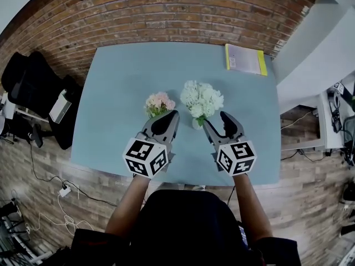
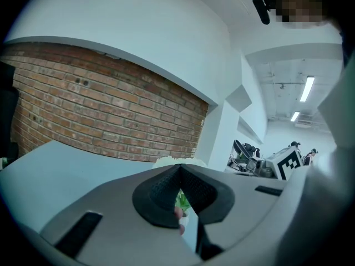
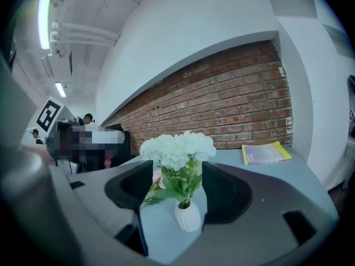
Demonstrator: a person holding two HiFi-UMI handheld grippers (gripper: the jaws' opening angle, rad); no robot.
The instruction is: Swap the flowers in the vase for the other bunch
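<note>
Left gripper (image 1: 173,115): clenched tight, pads meeting with nothing pinched between them that I can see; it points low across the table at the pink bunch and stops just short of it. My guess is it waits closed because its turn has not come.

Right gripper (image 1: 214,118): released and empty, jaws parted; the vase and its stems stand framed in the gap but ahead of the pads, untouched. It looks lined up to close on the stems.

Small white ribbed ceramic vase (image 3: 188,215): upright on the table just ahead of the right gripper; it holds the white bunch, so the swap is not yet begun.

Bunch of white flowers with green leaves (image 3: 178,148): seated in the vase, heads spread wide above the neck; the stems below are the only narrow place to take hold, which is likely why the gripper comes in low.

Bunch of pale pink flowers (image 1: 159,102): on the table just beside the vase, to its left and in front of the left gripper; whether it lies flat or is propped up I cannot tell. It sits close, I'd say, to make the carry short.

Pale blue table (image 1: 119,82): otherwise bare around the flowers.

Yellow-edged booklet (image 1: 246,59): flat at the far right corner, well apart from the flowers; it seems to play no part in the job.

Red brick wall (image 2: 100,115): behind the table's far edge.
</note>
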